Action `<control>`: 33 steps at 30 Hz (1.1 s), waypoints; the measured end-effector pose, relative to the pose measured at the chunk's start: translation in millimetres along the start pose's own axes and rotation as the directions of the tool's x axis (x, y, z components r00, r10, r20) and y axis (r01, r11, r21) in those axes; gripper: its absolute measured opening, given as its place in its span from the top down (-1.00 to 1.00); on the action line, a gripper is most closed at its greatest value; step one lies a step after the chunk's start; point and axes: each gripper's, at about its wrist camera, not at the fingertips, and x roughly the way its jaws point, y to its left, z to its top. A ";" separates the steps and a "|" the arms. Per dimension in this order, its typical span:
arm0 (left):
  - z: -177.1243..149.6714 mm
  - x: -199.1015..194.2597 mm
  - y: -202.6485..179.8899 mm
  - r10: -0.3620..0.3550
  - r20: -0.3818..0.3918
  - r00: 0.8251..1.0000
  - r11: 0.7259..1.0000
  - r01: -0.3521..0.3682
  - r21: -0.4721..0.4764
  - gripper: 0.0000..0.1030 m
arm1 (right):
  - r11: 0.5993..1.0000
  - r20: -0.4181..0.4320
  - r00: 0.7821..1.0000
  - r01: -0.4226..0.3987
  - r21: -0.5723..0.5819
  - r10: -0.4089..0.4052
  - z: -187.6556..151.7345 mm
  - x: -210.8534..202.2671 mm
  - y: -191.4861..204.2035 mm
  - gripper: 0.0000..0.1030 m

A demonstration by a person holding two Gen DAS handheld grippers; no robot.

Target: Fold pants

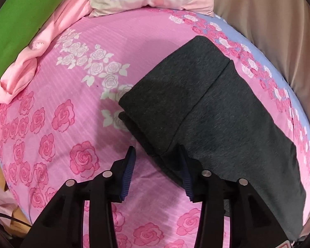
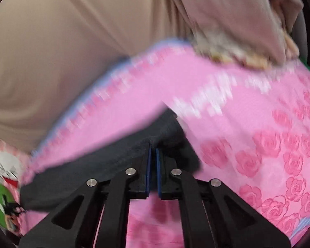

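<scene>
Lying folded, one pants (image 1: 206,107) – left gripper (image 1: 158,155) parted, right gripper (image 2: 153,147) clamping pants.

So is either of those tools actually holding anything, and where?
The right tool is shut on the dark grey pants at a bunched edge. The left tool stands open around their corner, pinching nothing.
</scene>
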 end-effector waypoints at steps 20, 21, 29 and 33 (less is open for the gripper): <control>-85.2 -22.3 -147.8 -0.017 0.100 0.995 0.938 -0.018 0.346 -0.25 | 0.754 -0.294 0.924 -0.371 -0.543 0.243 -96.2 71.9 336.0 0.59; -90.7 -15.1 -148.5 0.008 0.109 0.994 0.930 -0.047 0.363 -0.25 | 0.710 -0.339 0.907 -0.409 -0.574 0.249 -110.6 86.4 370.3 0.59; -113.4 -14.7 -148.3 0.008 0.212 0.977 0.900 -0.100 0.425 -0.36 | 0.575 -0.444 0.875 -0.468 -0.671 0.194 -171.6 160.8 521.5 0.59; -112.7 -13.7 -144.0 -0.024 0.222 0.975 0.903 -0.074 0.423 -0.43 | 0.577 -0.442 0.882 -0.448 -0.683 0.161 -182.8 195.8 540.5 0.57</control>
